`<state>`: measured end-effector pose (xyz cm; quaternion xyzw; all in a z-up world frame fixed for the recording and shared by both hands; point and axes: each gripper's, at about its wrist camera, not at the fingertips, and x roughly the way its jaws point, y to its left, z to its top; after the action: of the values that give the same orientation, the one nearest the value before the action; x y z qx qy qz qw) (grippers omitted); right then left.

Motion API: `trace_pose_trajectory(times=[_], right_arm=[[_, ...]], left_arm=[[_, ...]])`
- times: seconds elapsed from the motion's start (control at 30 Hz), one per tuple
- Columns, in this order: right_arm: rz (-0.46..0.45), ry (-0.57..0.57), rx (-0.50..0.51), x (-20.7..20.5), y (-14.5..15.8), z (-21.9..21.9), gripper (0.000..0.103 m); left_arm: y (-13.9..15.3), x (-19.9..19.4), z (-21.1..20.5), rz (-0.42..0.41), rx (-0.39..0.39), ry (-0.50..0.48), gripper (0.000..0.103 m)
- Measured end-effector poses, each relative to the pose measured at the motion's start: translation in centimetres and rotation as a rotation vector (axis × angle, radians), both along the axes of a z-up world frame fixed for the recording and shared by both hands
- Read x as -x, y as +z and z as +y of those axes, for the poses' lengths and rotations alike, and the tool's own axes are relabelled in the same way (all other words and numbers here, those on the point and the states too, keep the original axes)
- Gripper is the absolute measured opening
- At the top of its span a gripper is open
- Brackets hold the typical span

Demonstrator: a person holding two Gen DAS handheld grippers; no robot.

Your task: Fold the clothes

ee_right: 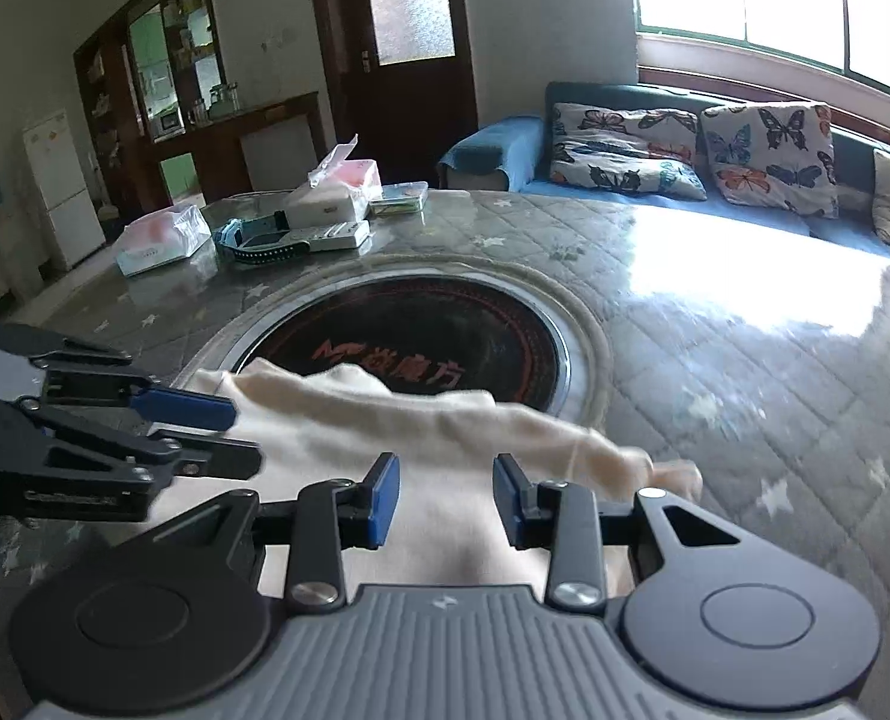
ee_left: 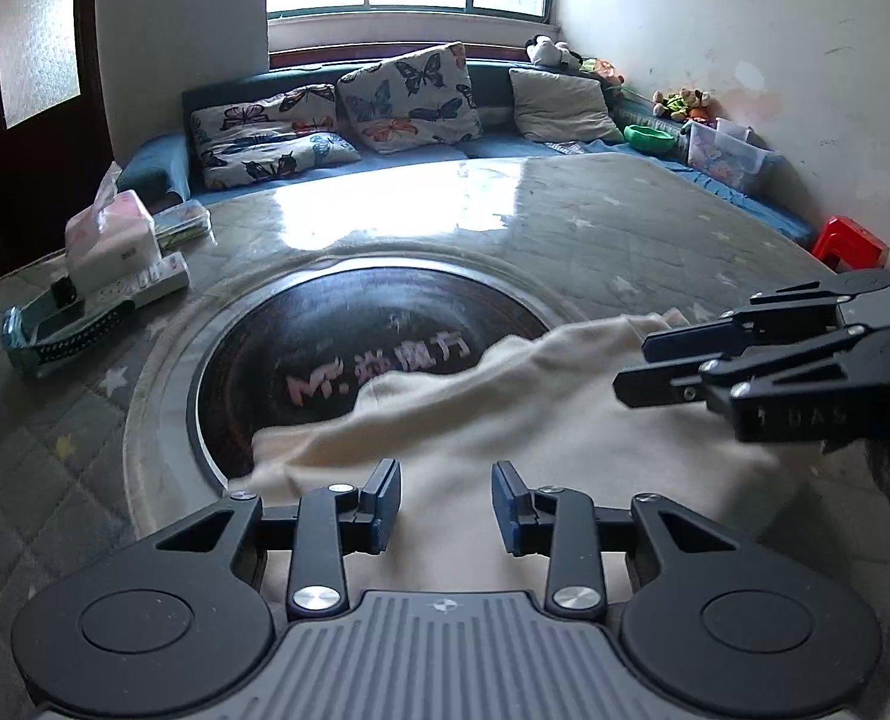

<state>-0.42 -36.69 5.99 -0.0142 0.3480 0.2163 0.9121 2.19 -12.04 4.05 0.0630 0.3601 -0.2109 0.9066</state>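
Cream garment [ee_left: 523, 420] under both parted grippers, far edge over dark round inset [ee_left: 348, 330]

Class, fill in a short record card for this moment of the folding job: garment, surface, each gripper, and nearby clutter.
garment: cream garment lying rumpled, partly over the dark round inset
surface: quilted star-print table cover
left gripper: open, above the cloth, nothing between its fingers
right gripper: open, above the cloth, nothing held
clutter: tissue box and power strip at the far edge
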Motion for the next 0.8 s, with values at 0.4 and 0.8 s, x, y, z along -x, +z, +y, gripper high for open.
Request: trace_pose_trajectory(times=[0.4,0.8], right_arm=[[-0.016,-0.04,0.055,4.0,-1.6,-2.3,0.033],[-0.062,0.02,0.063,6.5,-0.4,-1.5,0.033]], left_arm=[[-0.8,4.1,1.6,-0.036,-0.017,0.039,0.036],[-0.7,6.0,2.3,-0.051,-0.013,0.055,0.037]])
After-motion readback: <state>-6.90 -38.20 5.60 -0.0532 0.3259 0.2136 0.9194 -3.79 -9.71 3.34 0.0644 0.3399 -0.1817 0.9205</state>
